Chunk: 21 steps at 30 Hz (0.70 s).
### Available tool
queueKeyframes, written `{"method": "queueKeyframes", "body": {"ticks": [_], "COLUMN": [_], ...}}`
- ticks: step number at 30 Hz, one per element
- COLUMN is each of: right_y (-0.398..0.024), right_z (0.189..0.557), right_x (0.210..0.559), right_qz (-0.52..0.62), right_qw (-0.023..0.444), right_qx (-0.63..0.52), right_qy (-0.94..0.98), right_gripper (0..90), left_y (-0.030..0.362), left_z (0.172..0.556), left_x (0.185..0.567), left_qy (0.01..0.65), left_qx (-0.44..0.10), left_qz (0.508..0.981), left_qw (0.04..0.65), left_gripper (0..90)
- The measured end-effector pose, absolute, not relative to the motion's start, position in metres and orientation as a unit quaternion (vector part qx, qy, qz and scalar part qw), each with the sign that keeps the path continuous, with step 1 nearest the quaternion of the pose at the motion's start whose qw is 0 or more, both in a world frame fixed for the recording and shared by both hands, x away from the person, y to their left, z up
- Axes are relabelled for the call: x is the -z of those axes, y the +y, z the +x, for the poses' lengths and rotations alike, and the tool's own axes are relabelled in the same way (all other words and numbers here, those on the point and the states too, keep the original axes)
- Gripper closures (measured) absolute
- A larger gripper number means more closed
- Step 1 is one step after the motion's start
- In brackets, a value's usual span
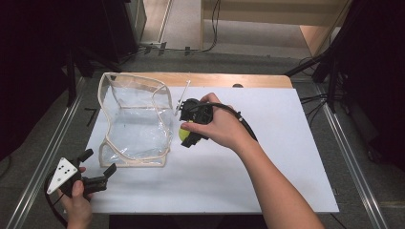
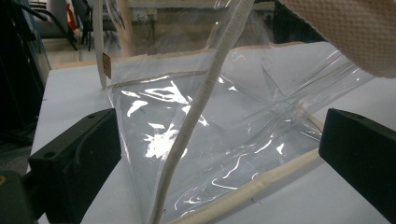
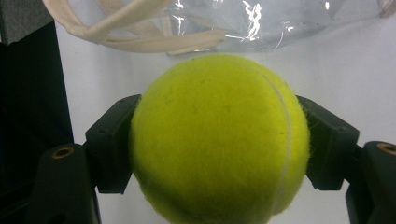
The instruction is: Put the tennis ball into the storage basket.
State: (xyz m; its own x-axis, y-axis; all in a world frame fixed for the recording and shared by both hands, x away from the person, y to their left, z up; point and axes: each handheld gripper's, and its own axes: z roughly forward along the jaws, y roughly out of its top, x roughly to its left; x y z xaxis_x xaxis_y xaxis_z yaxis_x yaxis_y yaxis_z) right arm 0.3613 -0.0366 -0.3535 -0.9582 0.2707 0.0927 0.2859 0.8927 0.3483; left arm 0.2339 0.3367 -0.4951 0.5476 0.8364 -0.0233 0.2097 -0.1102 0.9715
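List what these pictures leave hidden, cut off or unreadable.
- Tennis ball, high view: mostly hidden by the right hand and right gripper.
- Tennis ball's underside, right gripper view: cut off by the bottom edge.
- Clear bag, left gripper view: its top is cut off by the upper edge.
- Small tag on the bag's trim: too small to read.
- Left gripper: jaws apart, not touching the bag.

Illumination was even and overhead; the white table [image 1: 286,143] was bright, surroundings fell dark. Specular glare streaked the clear bag [image 2: 187,135]. The tennis ball [image 3: 219,140] appeared sharp, the background behind it soft. Shadows were faint.
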Motion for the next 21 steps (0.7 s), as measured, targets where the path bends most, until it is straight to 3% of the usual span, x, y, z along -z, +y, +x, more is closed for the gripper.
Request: {"method": "queueKeyframes", "body": {"ticks": [21], "right_y": [-0.020], "right_z": [0.356], "right_x": [0.328], "right_qz": [-0.116], "right_qw": [0.019], "right_qx": [0.186], "right_qy": [-0.976], "right_gripper": [22.4], "left_y": [0.337], "left_z": [0.234], "left_x": [0.495], "left_qy": [0.381], "left_qx": [-0.285], "left_qz": [0.687], "left_qw": [0.549], "left_gripper": [0.0]}}
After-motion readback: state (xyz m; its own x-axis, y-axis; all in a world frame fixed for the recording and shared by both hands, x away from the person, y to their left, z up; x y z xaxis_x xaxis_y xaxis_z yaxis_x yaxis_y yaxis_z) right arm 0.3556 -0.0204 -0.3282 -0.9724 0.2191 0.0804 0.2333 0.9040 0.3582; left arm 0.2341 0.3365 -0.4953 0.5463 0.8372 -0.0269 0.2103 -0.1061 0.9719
